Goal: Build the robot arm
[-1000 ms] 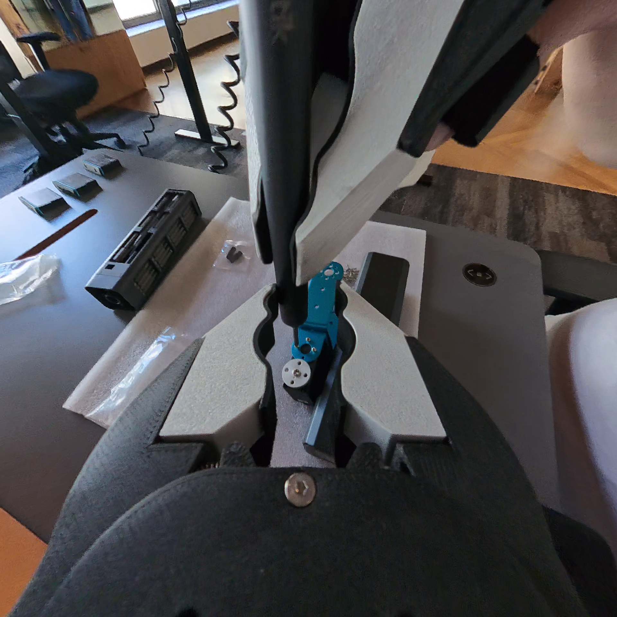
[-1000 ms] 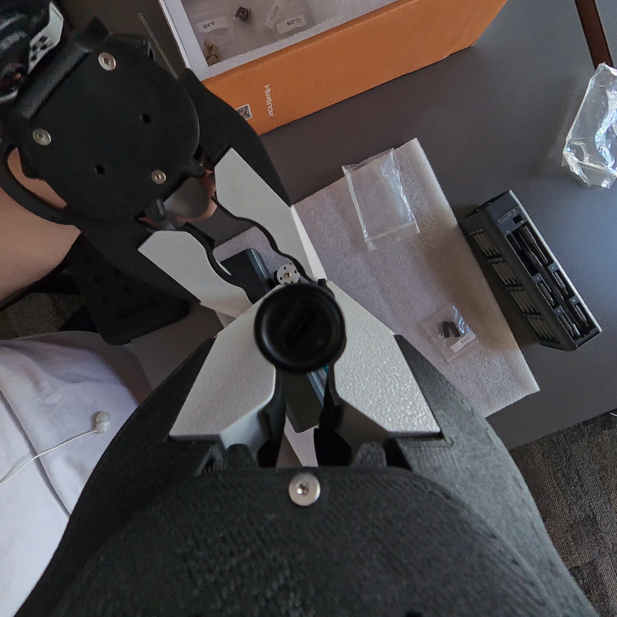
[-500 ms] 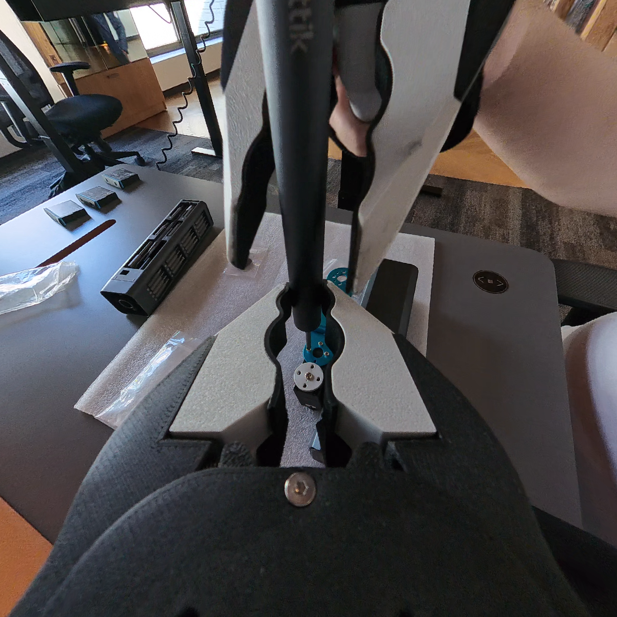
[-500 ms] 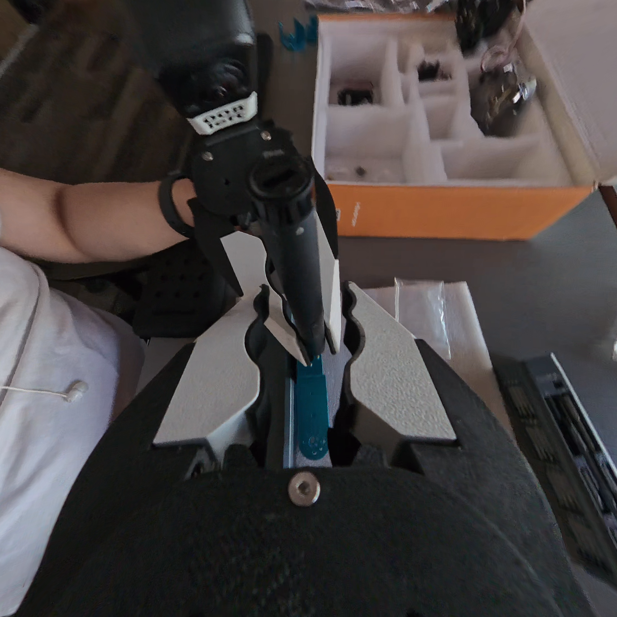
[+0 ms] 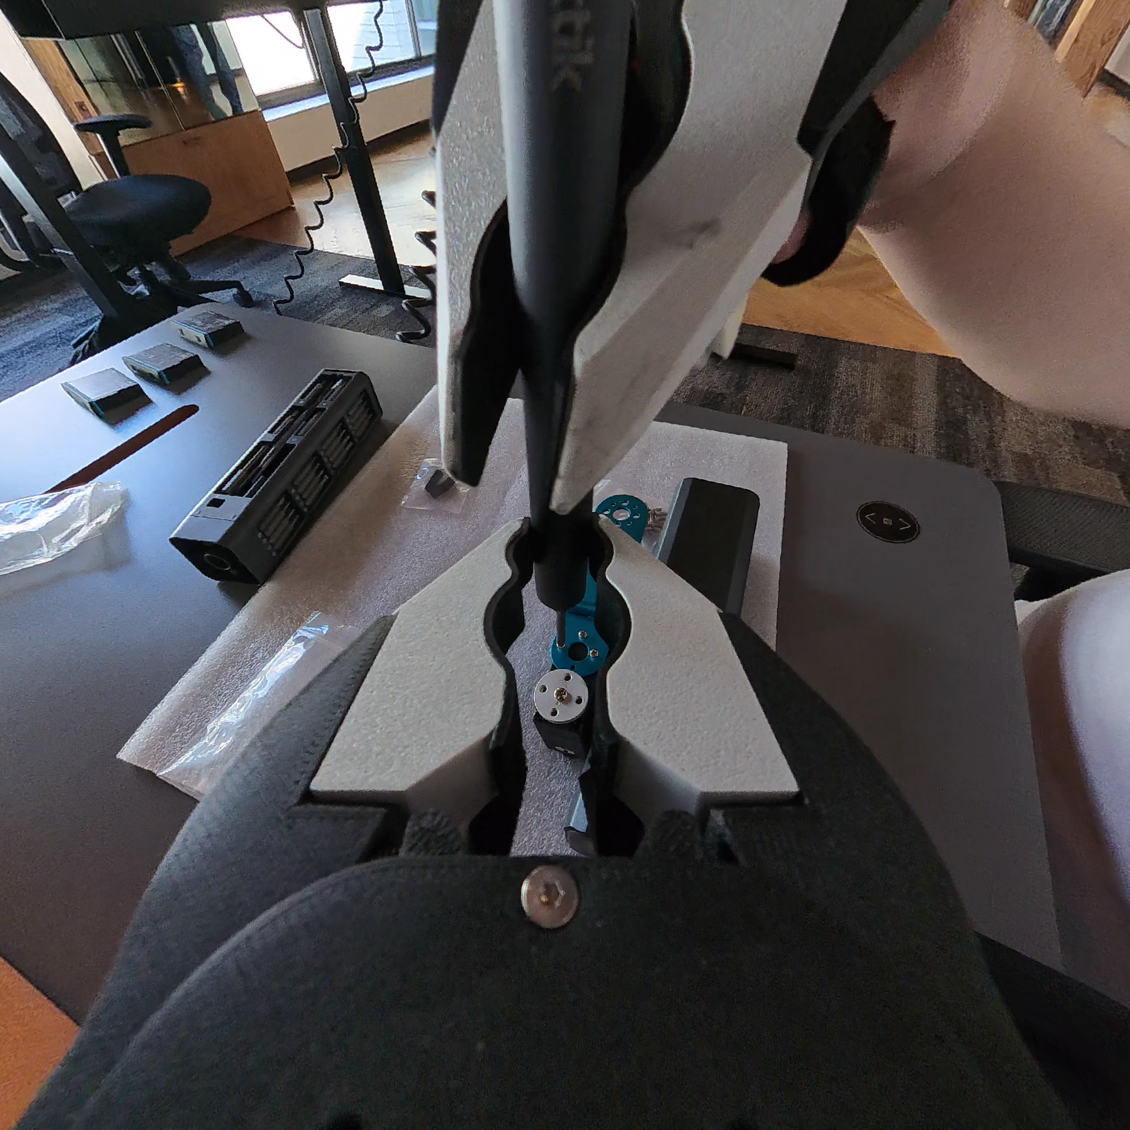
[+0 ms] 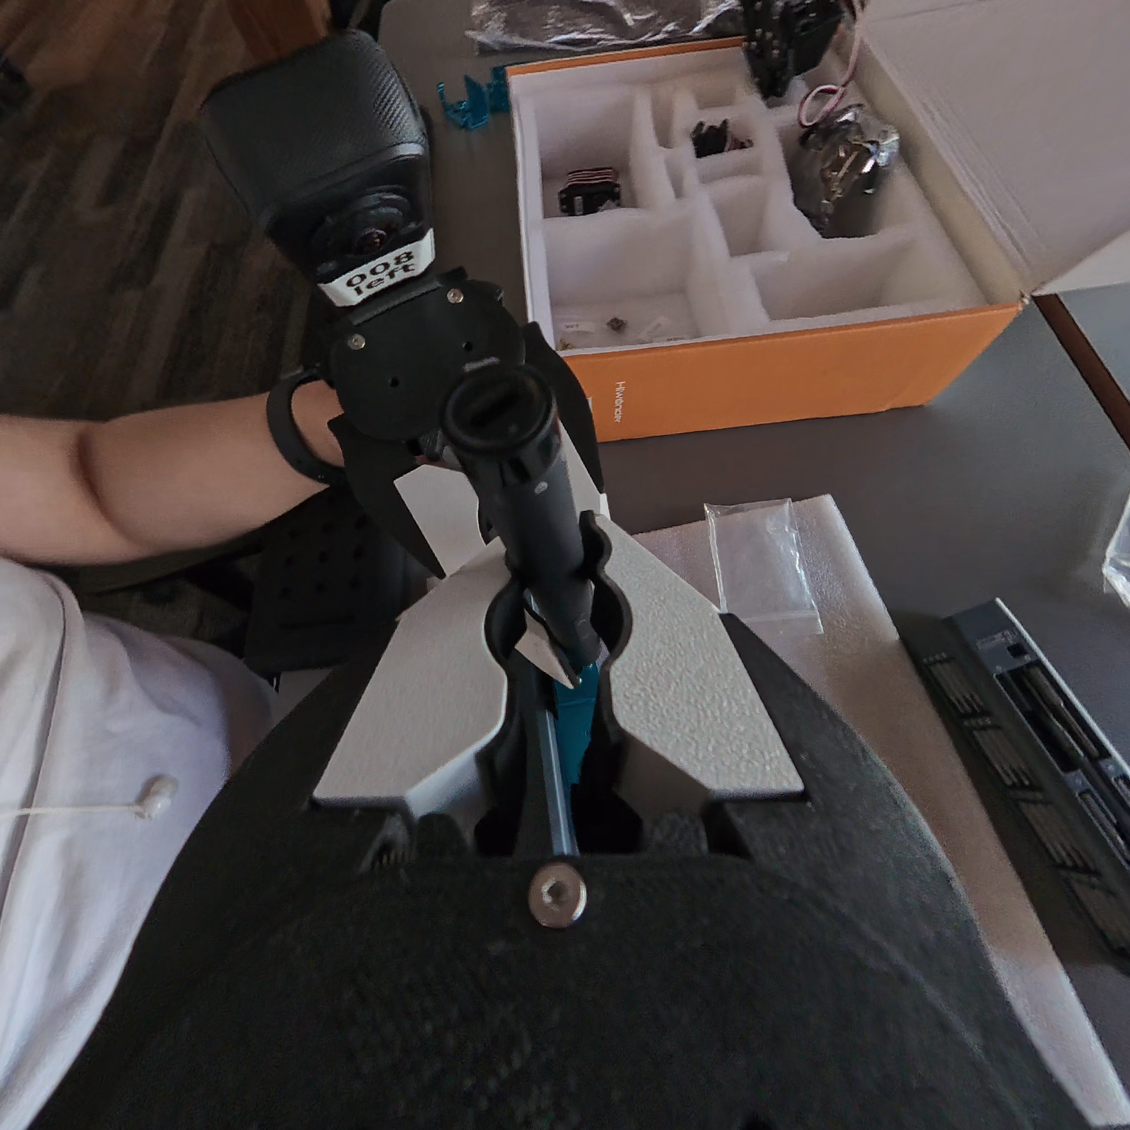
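My left gripper [image 5: 559,532] is shut on a small black servo [image 5: 561,737] with a silver round horn [image 5: 561,694], over a white foam sheet [image 5: 342,587]. A blue metal bracket [image 5: 578,648] lies along the servo. My right gripper [image 5: 520,483] comes down from above, shut on a black screwdriver [image 5: 550,306]. The bit tip touches a hole in the bracket's round end. In the right wrist view, my right gripper [image 6: 550,562] clamps the screwdriver [image 6: 538,520], with the bracket [image 6: 572,703] below and the left gripper [image 6: 550,663] beyond.
A black bit case [image 5: 287,483] lies left of the foam, a black lid [image 5: 709,538] right of the bracket. An open orange box [image 6: 764,379] with white compartments stands behind. Small clear bags [image 6: 761,562] lie on the foam. A person's forearm [image 6: 153,477] reaches in from the left. The grippers' ends are close to 6 cm from one another.
The right gripper has tilted from looking straight down to looking forward, and the screwdriver now leans. The bit tip stays at the bracket's end. The left gripper keeps its hold.
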